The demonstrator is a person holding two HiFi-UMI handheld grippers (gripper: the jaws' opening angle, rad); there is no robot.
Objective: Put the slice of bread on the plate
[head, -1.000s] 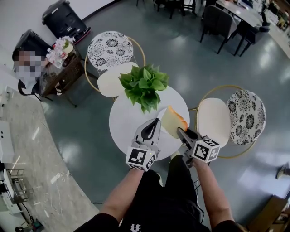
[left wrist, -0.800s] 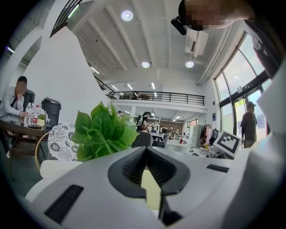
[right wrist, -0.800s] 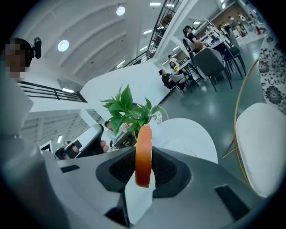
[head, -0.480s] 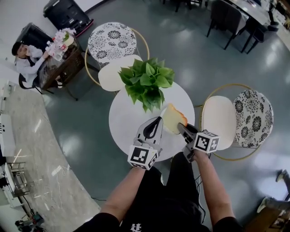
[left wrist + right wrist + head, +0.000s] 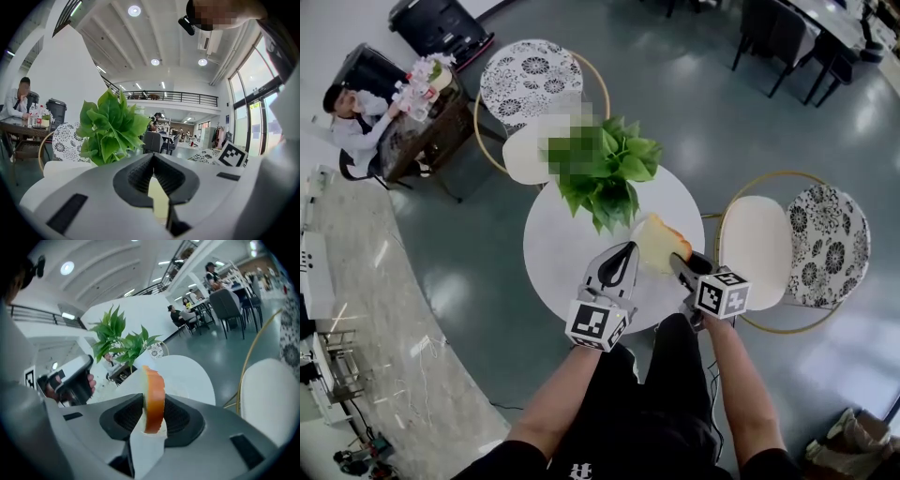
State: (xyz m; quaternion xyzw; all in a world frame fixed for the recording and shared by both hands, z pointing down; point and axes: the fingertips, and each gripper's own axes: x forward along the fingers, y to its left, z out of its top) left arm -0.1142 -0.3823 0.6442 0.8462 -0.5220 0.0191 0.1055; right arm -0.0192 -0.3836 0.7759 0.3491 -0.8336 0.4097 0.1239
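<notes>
While a seated person (image 5: 358, 117) occupies a small table at the far left, the round white tabletop (image 5: 555, 251) fills the middle of the head view, with a leafy plant (image 5: 619, 183) on its far side. Just this side of the plant, the left gripper (image 5: 628, 248) hovers over the tabletop, pointing roughly level toward the leaves. Its jaws are pressed together with nothing between them. Right beside it, the bread (image 5: 661, 242) is held over the tabletop's right part, with its orange-brown crust along the right edge. The right gripper (image 5: 677, 264) tilts downward. Its jaws are clenched on the bread's near lower edge, and the slice stands upright between them. A chair (image 5: 750, 246) with a white cushion stands just beside the tabletop at the right.
</notes>
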